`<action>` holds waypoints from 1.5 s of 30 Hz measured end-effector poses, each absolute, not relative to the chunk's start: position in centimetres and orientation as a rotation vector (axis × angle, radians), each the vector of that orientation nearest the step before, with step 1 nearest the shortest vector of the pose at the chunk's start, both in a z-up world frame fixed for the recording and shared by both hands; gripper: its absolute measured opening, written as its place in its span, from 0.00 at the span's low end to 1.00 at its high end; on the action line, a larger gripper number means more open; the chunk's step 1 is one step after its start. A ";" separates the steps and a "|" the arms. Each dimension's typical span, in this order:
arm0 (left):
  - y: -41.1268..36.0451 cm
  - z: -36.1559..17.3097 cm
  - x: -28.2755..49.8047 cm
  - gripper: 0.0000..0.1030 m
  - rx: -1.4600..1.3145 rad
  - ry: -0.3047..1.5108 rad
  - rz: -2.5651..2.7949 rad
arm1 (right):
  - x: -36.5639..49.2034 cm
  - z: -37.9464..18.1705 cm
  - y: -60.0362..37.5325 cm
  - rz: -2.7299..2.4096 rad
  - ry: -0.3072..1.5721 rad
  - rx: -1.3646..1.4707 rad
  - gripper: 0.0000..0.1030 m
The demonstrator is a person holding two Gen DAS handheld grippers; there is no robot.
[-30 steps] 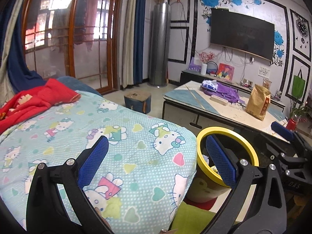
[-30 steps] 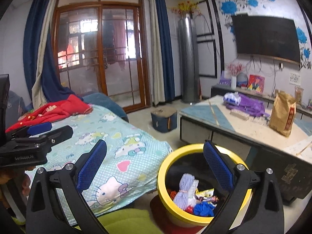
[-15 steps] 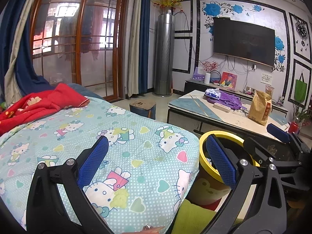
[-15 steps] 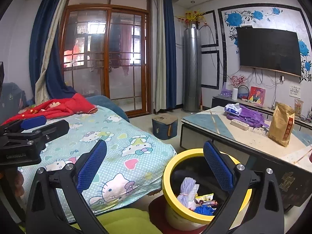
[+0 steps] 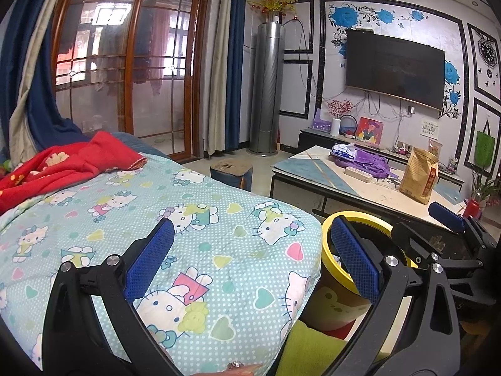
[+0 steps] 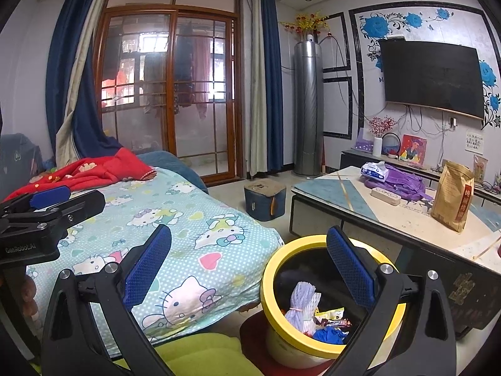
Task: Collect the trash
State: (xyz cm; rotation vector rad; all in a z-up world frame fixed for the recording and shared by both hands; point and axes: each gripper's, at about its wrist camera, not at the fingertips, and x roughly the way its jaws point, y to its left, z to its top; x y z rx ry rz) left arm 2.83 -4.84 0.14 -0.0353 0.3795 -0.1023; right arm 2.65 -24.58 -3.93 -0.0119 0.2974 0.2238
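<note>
Both cameras have tilted upward, away from the yellow bin [image 6: 325, 285].
Left hand-held gripper [image 5: 250, 263] and right hand-held gripper [image 6: 247, 269] are released and empty; remaining trash may get overlooked.

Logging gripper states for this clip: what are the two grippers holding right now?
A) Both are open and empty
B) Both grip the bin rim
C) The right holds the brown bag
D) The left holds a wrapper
A: the left gripper and right gripper each show spread blue pads with nothing between; the trash sits in the yellow bin.
</note>
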 end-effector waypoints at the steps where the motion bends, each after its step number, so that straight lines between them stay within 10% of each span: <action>1: -4.8 0.1 2.8 0.89 -0.034 0.380 -0.102 | 2.7 -3.9 -24.6 0.224 0.298 -0.012 0.94; 45: -4.8 0.1 2.9 0.89 -0.034 0.375 -0.103 | 2.5 -4.1 -24.7 0.228 0.292 -0.014 0.94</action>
